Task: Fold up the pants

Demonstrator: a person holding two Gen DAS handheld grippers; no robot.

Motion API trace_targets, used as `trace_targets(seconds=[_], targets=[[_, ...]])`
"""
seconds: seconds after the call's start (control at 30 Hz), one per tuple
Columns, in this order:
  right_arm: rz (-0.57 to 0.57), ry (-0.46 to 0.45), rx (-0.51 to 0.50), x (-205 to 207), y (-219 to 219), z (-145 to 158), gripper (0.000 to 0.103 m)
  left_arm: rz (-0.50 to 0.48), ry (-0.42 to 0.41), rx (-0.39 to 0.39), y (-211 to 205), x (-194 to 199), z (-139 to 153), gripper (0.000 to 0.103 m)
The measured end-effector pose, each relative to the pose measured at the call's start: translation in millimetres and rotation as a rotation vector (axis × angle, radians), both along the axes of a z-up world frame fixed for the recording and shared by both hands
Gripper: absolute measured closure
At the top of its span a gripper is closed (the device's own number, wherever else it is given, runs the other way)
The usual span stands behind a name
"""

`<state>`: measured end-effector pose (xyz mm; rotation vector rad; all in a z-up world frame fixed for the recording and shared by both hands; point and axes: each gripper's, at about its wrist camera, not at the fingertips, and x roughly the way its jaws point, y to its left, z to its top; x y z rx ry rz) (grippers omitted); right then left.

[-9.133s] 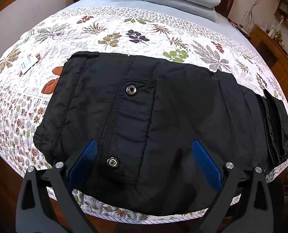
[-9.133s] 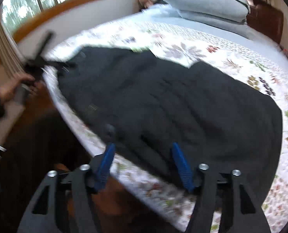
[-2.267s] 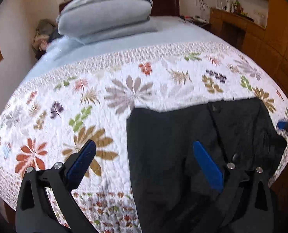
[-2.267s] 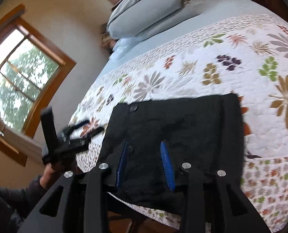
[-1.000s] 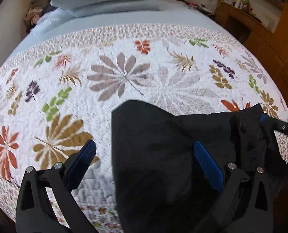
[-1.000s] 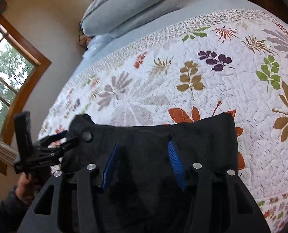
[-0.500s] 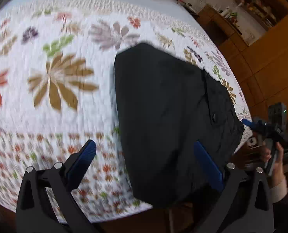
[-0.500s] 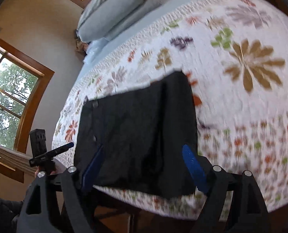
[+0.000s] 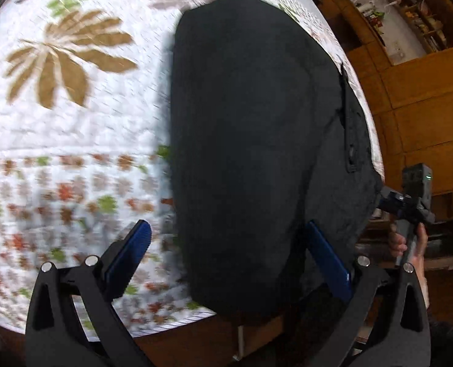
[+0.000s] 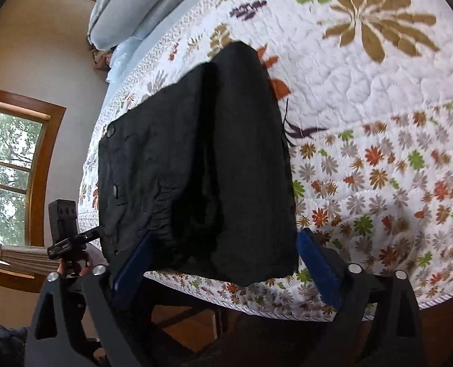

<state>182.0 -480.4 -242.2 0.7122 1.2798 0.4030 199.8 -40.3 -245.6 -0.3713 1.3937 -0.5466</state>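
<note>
Going left to right with the pants (image 9: 251, 140) as the anchor. Left of the pants: floral quilt (image 9: 73, 140), a bit blurry in the left wrist view. Left gripper (image 9: 226, 257) spread wide, holding nothing, hovering off the near bottom edge of the pants, one blue pad over quilt, the other over black cloth. Probably backed off like that because the fold looks done. Pants sitting at the quilt's near edge, bottom end drooping slightly past it. Black, folded into a thick compact block, layered edges and a couple of snap buttons (image 10: 110, 130) showing in the right wrist view. Right gripper (image 10: 223, 263) also wide open and empty, straddling the pants' near end. Pillows (image 10: 125, 9) well beyond the pants, at the bed's far end.
</note>
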Motion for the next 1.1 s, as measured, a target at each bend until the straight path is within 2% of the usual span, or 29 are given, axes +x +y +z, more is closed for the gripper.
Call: trace_targets(seconds=[0.1,0.37,0.67,0.83,0.97,1.03,1.1], targets=[[0.005,0.022,0.064,4.4,0.8,-6.0,0.003,-0.037,0.029,-0.032,-14.6,3.1,-5.9,0.003],[0.066,0.069,0.084,17.0,7.9,-16.4,0.003,-0.026,0.076,-0.050,-24.7,13.2,-16.4,0.003],[0.080,0.079,0.097,21.4,14.5,-16.2,0.003,-0.025,0.081,-0.051,-37.7,22.1,-15.2,0.003],[0.103,0.091,0.067,26.4,18.4,-19.7,0.003,-0.037,0.080,-0.067,-24.5,20.1,-15.7,0.003],[0.134,0.062,0.030,26.9,26.8,-19.0,0.003,-0.036,0.080,-0.074,-25.7,19.3,-15.0,0.004],[0.145,0.038,0.014,24.0,28.8,-14.3,0.009,-0.023,0.085,-0.082,-26.4,19.8,-14.4,0.004],[0.145,0.018,0.013,20.6,25.8,-9.3,0.020,-0.019,0.082,-0.077,-28.9,19.6,-13.8,0.004]])
